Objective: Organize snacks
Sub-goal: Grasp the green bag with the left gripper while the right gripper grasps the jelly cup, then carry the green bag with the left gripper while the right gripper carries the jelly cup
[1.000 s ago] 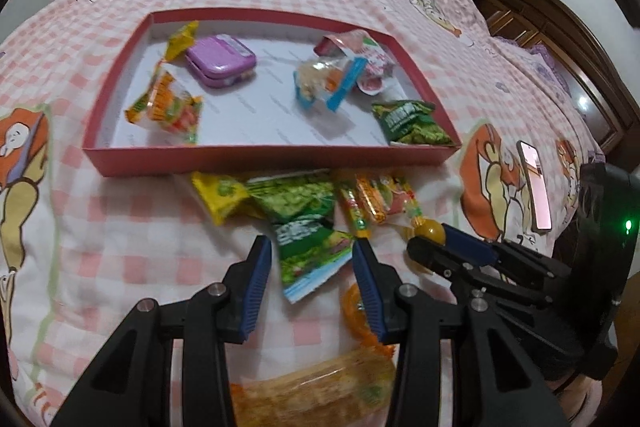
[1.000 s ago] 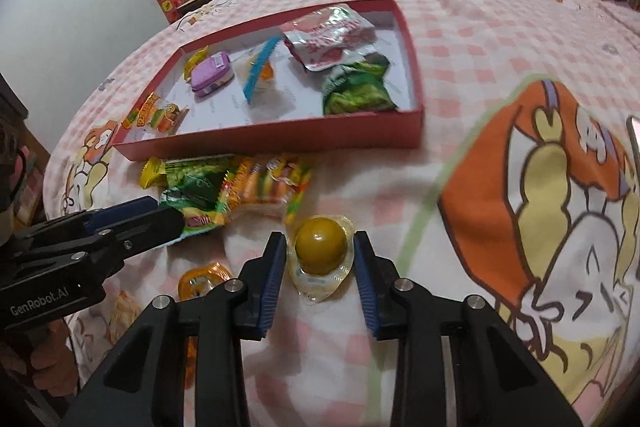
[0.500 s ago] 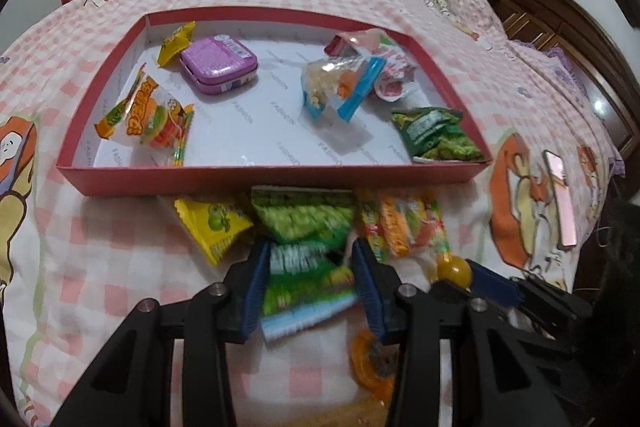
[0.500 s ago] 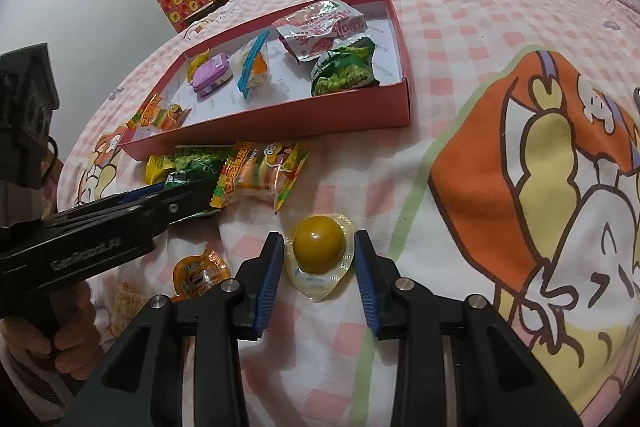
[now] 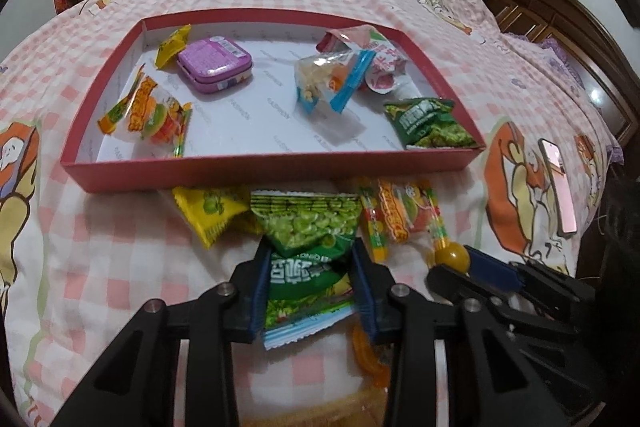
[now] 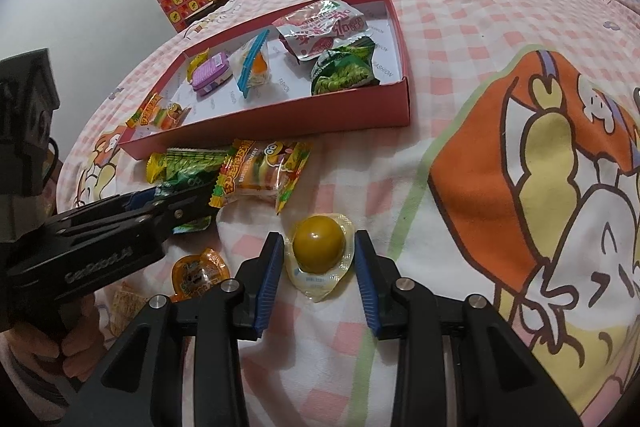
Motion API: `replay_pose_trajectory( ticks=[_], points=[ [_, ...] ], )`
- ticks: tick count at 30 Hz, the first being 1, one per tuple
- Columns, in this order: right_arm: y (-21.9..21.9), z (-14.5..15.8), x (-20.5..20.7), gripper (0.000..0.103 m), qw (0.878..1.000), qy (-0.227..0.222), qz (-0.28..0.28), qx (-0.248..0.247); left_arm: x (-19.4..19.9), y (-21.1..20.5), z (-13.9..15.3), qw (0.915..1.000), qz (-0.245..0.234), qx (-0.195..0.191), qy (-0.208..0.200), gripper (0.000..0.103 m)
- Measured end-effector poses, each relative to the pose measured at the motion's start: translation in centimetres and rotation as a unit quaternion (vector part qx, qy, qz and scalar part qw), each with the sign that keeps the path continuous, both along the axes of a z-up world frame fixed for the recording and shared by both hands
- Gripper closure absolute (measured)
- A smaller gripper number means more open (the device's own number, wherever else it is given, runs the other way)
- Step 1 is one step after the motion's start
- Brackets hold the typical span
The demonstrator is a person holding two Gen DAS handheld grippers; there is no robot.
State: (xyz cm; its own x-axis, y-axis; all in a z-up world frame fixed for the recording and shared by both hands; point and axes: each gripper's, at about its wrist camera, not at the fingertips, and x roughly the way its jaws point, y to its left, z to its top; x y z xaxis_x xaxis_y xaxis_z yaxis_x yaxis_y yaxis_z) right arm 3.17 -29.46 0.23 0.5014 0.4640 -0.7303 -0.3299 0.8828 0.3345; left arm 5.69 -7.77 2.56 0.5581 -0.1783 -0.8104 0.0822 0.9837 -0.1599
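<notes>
My left gripper [image 5: 311, 285] has its blue pads set against both sides of a dark green foil snack packet [image 5: 306, 283] lying on the pink checked bed cover [image 5: 100, 247], though I cannot tell if they truly pinch it. My right gripper [image 6: 316, 269] stands apart around a clear-wrapped amber ball candy [image 6: 319, 243], with slim gaps either side. The shallow red cardboard tray [image 5: 276, 169] just beyond holds six things: a purple tin [image 5: 215, 63], a yellow sachet, a burger gummy pack, a blue-clipped bag, a red-and-white pouch and one green pea packet [image 5: 430, 125]. In front of its near wall lie a yellow packet, a green pea bag and another gummy pack.
</notes>
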Motion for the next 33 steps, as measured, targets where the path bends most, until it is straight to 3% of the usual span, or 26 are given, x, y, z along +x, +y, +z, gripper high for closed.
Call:
replay_pose_trajectory(
  ticks=[19,33],
  points=[
    [0.6,1.6,-1.0,0.068,1.0,-0.001,-0.003,-0.007,-2.7,2.7,2.0,0.9995,0.007,-0.032,0.003,0.066],
    [1.4,6.5,-1.1,0.068,0.999,-0.028,0.013,-0.017,-2.7,4.7,7.0,0.9987,0.011,-0.024,-0.043,0.065]
  ],
)
